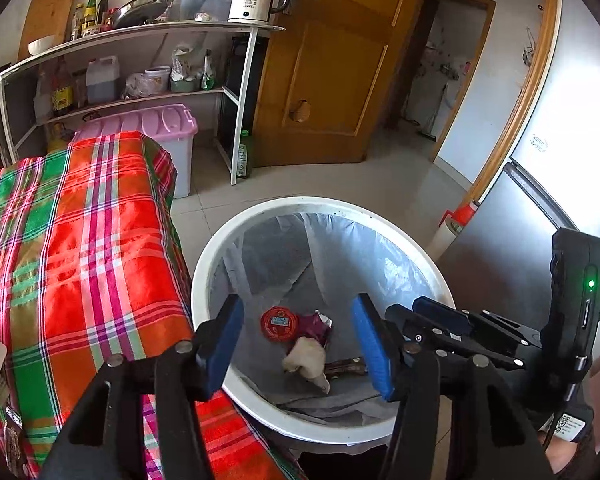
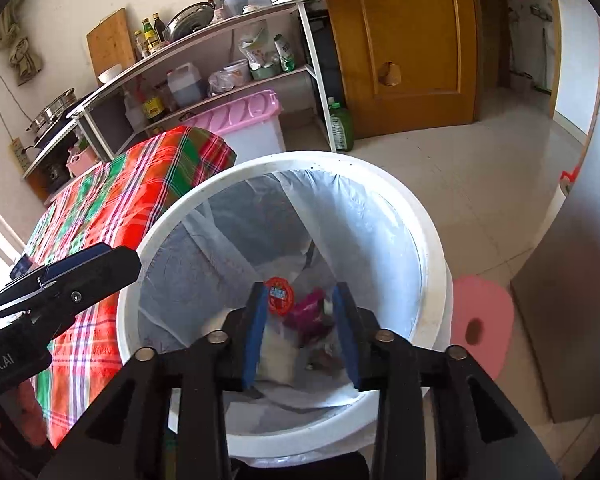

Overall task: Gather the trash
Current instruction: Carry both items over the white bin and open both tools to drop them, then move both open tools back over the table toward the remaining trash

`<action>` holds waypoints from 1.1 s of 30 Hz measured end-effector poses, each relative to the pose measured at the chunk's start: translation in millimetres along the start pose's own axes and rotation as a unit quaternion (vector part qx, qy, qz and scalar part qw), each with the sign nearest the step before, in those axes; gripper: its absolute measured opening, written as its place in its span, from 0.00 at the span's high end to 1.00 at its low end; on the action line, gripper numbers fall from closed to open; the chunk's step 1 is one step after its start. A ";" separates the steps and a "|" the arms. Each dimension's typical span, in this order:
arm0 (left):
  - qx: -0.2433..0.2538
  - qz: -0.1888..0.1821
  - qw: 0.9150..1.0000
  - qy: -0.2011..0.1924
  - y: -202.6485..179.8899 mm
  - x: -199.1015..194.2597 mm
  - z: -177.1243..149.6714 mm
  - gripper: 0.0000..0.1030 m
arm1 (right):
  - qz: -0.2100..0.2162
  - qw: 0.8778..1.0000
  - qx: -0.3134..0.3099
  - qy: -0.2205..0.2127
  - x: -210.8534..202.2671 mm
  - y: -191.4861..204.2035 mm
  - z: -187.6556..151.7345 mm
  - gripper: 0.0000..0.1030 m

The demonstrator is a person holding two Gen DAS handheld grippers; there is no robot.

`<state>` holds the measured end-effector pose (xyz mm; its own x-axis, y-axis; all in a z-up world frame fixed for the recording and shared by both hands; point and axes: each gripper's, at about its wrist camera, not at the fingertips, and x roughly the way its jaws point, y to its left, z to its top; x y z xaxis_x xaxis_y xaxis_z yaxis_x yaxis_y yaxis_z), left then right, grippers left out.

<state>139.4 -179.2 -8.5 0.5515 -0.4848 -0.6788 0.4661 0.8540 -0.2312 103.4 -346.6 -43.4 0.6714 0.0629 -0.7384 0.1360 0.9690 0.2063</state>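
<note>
I hold both the left gripper (image 1: pixel 298 342) and right gripper (image 2: pixel 302 330) empty, jaws apart, over the white bin (image 1: pixel 208 264); the wrappers (image 1: pixel 314 326) lie, blurred, at its bottom.

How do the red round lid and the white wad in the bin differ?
The red lid is a flat, printed disc; the white wad is crumpled, plain and shapeless. The lid lies farther back in the bin, the wad nearer the camera. Both rest at the bottom on the liner, beside a purple wrapper.
</note>
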 end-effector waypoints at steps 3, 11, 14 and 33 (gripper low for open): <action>-0.006 0.002 1.000 -0.005 6.1 -6.4 -0.7 0.43 | 0.002 1.000 0.000 -0.004 -3.6 3.1 -0.7 0.65; -0.005 0.014 1.000 -0.025 15.6 -29.8 -4.9 0.42 | 0.008 1.000 -0.006 -0.016 -14.0 16.6 -1.3 0.65; -0.003 0.026 0.999 -0.039 19.7 -43.3 -7.6 0.41 | 0.013 1.000 -0.014 -0.024 -19.2 24.3 -1.3 0.65; -0.058 0.117 0.986 -0.100 98.5 -132.9 -50.0 0.38 | 0.097 0.991 -0.078 -0.045 -39.5 113.0 -11.3 0.64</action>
<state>77.4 -21.2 24.1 0.7652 -0.2886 -0.5755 0.2333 0.9575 -0.1698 84.0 -237.0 1.9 0.7376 0.2366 -0.6324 -0.1110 0.9664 0.2320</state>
